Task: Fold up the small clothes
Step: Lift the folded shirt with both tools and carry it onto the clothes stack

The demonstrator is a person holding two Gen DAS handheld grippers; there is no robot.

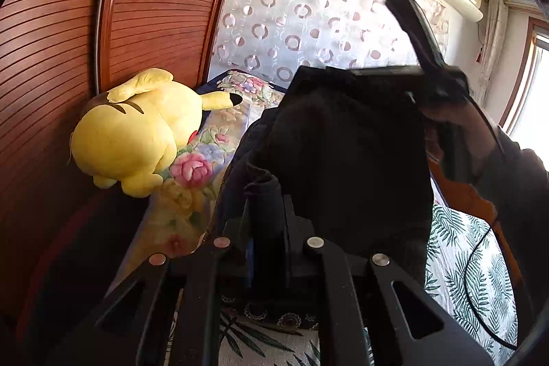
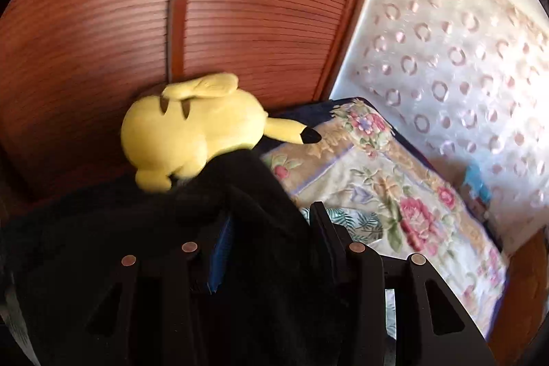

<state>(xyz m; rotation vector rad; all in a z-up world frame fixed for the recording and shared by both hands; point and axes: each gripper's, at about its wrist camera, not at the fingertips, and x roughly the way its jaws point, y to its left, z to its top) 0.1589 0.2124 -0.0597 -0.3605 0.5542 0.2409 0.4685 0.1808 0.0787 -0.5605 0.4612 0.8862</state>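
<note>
While daylight is coming through a patterned white curtain (image 1: pixel 308 9), a person is holding a small black soft-fabric garment (image 1: pixel 343 160) up above a bed covered in a leaf-print sheet (image 1: pixel 473 256). The left hand-held gripper (image 1: pixel 266 194) is pinching a bunched edge of the black cloth, its jaws nearly together on the fold. The right hand-held gripper (image 2: pixel 271 218) is standing partly open in its own view; its left finger is buried in the cloth, its right finger is standing bare and clear of the fabric, and the pads are not pressing on it. The same tool is appearing blurred in the left view at the garment's upper right corner.

A yellow plush toy with black-tipped ears (image 1: pixel 137 132) is lying on a floral quilted pillow (image 2: pixel 394 194) against the slatted reddish-brown wooden wardrobe doors (image 1: pixel 154 6).

The garment is hanging limp and draping in loose folds, so it is probably light and floppy, not slippery, and it is likely to sag wherever it is unsupported. Taking hold at a hem corner or along a seam, where the cloth is doubled and thicker, appears the soundest choice, with the second grip on the opposite corner to keep the edge taut for folding.
</note>
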